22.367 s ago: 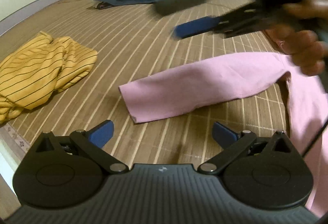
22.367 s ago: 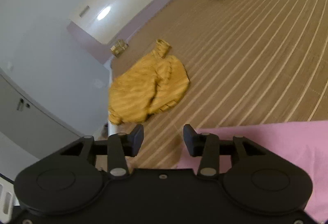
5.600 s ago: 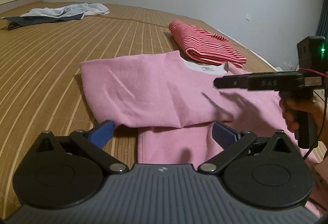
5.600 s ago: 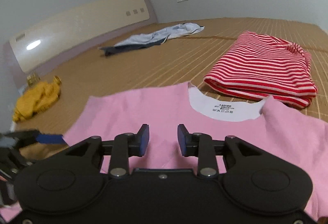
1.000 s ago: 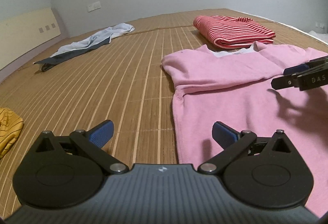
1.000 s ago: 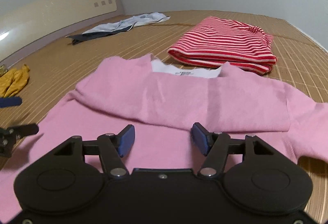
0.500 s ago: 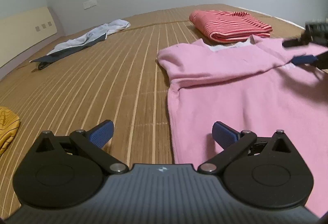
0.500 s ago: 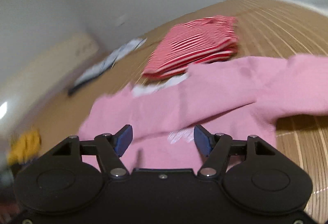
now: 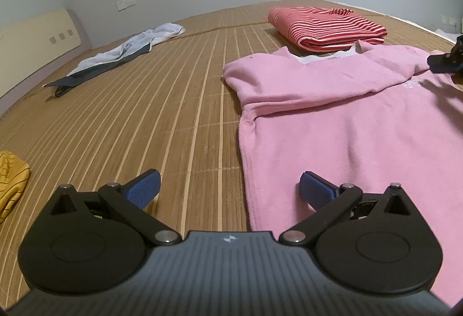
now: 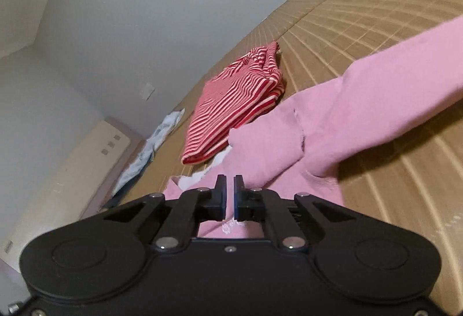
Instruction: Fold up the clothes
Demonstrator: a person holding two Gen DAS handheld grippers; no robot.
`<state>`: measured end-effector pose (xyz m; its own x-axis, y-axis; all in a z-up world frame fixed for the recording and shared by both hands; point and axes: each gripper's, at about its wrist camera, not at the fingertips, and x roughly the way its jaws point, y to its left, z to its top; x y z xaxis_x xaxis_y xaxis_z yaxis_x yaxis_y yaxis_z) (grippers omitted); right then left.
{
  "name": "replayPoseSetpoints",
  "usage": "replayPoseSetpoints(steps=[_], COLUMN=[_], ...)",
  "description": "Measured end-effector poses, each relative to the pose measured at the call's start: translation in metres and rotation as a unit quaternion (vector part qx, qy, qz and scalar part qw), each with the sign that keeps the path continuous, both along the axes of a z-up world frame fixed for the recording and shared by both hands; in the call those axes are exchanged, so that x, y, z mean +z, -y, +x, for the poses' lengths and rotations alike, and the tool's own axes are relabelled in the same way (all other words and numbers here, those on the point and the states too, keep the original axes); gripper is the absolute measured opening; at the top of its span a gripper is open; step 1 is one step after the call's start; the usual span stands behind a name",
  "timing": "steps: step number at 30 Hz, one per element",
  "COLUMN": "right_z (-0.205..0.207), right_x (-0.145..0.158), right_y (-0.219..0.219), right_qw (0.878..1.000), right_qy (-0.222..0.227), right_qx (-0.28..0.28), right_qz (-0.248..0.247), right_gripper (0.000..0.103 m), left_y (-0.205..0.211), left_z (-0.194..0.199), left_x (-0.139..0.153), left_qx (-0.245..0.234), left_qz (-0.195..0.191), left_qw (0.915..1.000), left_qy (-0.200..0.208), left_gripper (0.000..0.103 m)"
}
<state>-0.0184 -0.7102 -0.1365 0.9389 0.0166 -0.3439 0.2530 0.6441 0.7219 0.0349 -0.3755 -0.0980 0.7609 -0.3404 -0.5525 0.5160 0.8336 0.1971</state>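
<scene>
Across the woven bamboo mat on the bed, a pink long-sleeved sweatshirt lies flat at centre-right, one sleeve already folded over its chest, so folding seems midway. Behind it at upper right sits a folded red-striped garment. Right claw has just been closing and is now shut, apparently pinching the sweatshirt's cloth. Left claw hangs open over its hem

Four garments lie on the mat: one pink top, one folded red-striped top, one white-and-dark garment, one yellow striped garment.
</scene>
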Motion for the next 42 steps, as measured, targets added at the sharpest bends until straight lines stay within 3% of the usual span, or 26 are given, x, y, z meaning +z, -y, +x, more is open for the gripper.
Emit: replayPoseSetpoints(steps=[4,5,6,11,14,16,18,24,28,30,32,36,40,42], right_z=[0.008,0.010,0.011,0.024,0.036,0.040,0.042,0.015,0.008,0.010,0.003,-0.015,-0.019,-0.002], right_x=[-0.012,-0.015,-0.019,-0.018,-0.017,-0.018,-0.021,-0.017,-0.014,-0.023,-0.022,0.002,0.026,0.027], right_y=[0.009,0.011,0.013,0.016,0.017,0.018,0.018,0.012,0.010,0.014,0.014,0.007,0.010,0.026], right_qw=[0.999,0.999,0.997,0.994,0.994,0.995,0.996,0.993,0.997,0.995,0.996,0.997,0.992,0.993], right_qy=[-0.018,-0.015,-0.011,0.002,0.006,0.004,0.003,0.052,0.002,-0.030,-0.028,-0.032,-0.029,-0.042], right_qx=[-0.011,-0.013,-0.016,-0.026,-0.029,-0.039,-0.037,-0.040,-0.062,-0.055,-0.050,-0.069,-0.097,-0.086], right_qz=[0.029,0.050,0.069,0.104,0.101,0.094,0.085,0.093,0.048,0.071,0.075,0.000,-0.078,-0.074], right_gripper=[0.017,0.031,0.035,0.042,0.042,0.035,0.009,0.005,0.006,0.011,0.015,0.046,0.050,0.056], left_y=[0.000,0.000,0.000,0.001,0.000,0.000,-0.001,-0.002,-0.002,-0.003,-0.003,-0.004,-0.002,-0.003], left_z=[-0.001,-0.001,0.000,-0.001,-0.001,-0.001,-0.001,-0.001,-0.002,-0.002,0.000,0.000,-0.001,-0.001], left_x=[0.000,0.000,0.000,0.001,0.001,0.001,0.001,0.001,0.002,0.002,0.002,0.003,0.003,0.003], left_qx=[-0.001,-0.001,-0.001,-0.005,-0.004,-0.004,-0.002,-0.004,-0.007,-0.006,-0.003,-0.003,-0.007,-0.007], left_qz=[0.000,0.000,0.000,0.000,0.000,-0.001,-0.001,0.001,0.003,0.003,0.002,0.002,0.004,0.002], left_qw=[1.0000,1.0000,1.0000,1.0000,1.0000,1.0000,1.0000,1.0000,1.0000,1.0000,1.0000,1.0000,0.9999,0.9999], left_qy=[-0.001,-0.001,-0.002,-0.004,-0.004,-0.004,-0.004,-0.005,-0.006,-0.006,-0.007,-0.007,-0.007,-0.008], left_gripper=[0.103,0.103,0.103,0.103,0.103,0.103,0.103,0.103,0.103,0.103,0.103,0.103,0.103,0.103])
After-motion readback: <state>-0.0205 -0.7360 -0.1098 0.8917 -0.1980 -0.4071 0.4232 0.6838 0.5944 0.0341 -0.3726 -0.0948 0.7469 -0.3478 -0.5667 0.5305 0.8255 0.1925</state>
